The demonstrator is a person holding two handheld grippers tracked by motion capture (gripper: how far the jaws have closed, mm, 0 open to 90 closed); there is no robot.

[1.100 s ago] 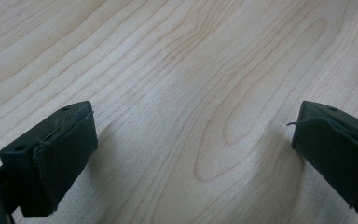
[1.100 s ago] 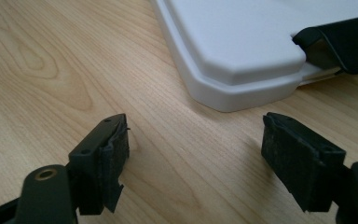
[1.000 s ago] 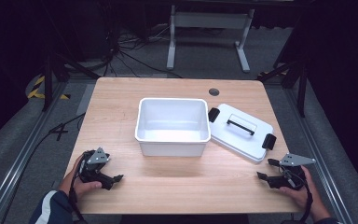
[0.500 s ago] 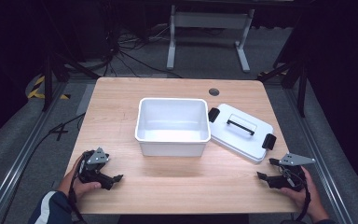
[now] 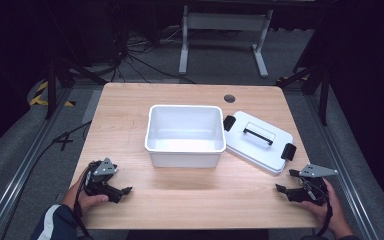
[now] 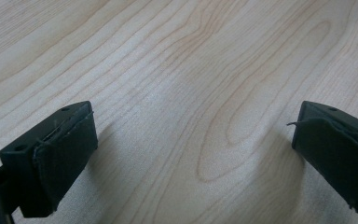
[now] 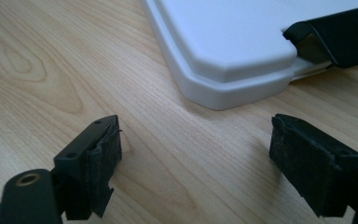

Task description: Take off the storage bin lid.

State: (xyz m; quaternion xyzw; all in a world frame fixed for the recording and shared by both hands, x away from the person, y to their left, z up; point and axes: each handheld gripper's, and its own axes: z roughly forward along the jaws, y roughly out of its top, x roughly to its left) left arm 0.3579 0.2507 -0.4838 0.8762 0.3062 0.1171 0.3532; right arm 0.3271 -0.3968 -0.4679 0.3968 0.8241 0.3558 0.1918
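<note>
- Right gripper is held at the table's near right corner; its jaws have just been opening and stand wide, nothing between them; padded black fingers rest on pale wood.
- Left gripper is held at the near left, jaws spread, empty.
- Lid, smooth white plastic with black clips, lies just beyond the right gripper, leaning on the rectangular tub.
- Table is light grained wood; grey floor and cables surround it.

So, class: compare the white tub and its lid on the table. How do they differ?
The tub is deep, open-topped and empty; the lid is shallow and flat. The lid carries a black handle and black clips; the tub shows none. The tub sits square to the table; the lid lies skewed beside it. Both are white plastic.
</note>
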